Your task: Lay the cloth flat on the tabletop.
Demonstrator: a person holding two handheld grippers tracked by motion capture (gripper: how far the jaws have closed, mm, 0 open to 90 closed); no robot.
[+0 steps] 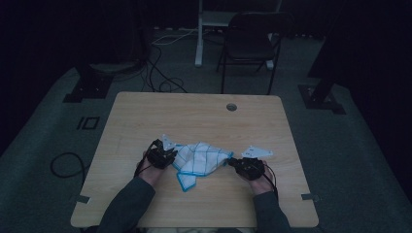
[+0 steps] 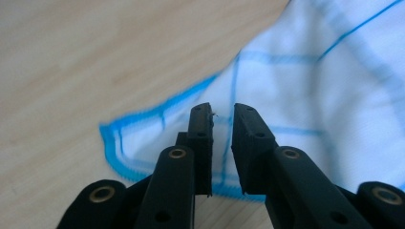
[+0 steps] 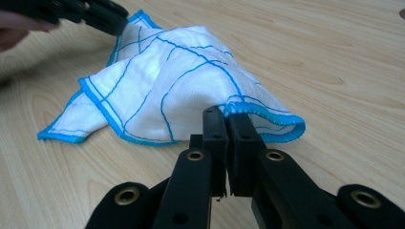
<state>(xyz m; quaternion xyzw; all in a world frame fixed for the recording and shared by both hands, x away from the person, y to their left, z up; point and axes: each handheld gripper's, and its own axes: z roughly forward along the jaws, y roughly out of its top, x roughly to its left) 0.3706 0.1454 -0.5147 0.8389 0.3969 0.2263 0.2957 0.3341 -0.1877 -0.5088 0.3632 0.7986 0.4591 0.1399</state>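
Cloth (image 1: 201,158) lies crumpled near the middle of the wooden table (image 1: 145,116), white with a blue grid and a blue hem, and I have a pair of tongs at each end of it.

At its left edge, my left gripper (image 1: 167,156) sits low over the fabric. In the left gripper view the jaws stand a narrow gap apart, with the cloth's hemmed corner (image 2: 143,138) lying on the tabletop (image 2: 95,57) under and between them; the pads (image 2: 203,129) do not press on it, so nothing is held there.

One flap of the cloth trails toward me, flat on the wood, between my two hands.

At the right end, my right gripper (image 1: 232,163) has its jaws closed tight on the blue hem. The right gripper view shows the cloth's edge (image 3: 267,117) pinched between the pads (image 3: 215,129), with the fabric rising from the grip into a soft hump. Farther off in that view, my left gripper (image 3: 102,16) rests at the far corner of the cloth.
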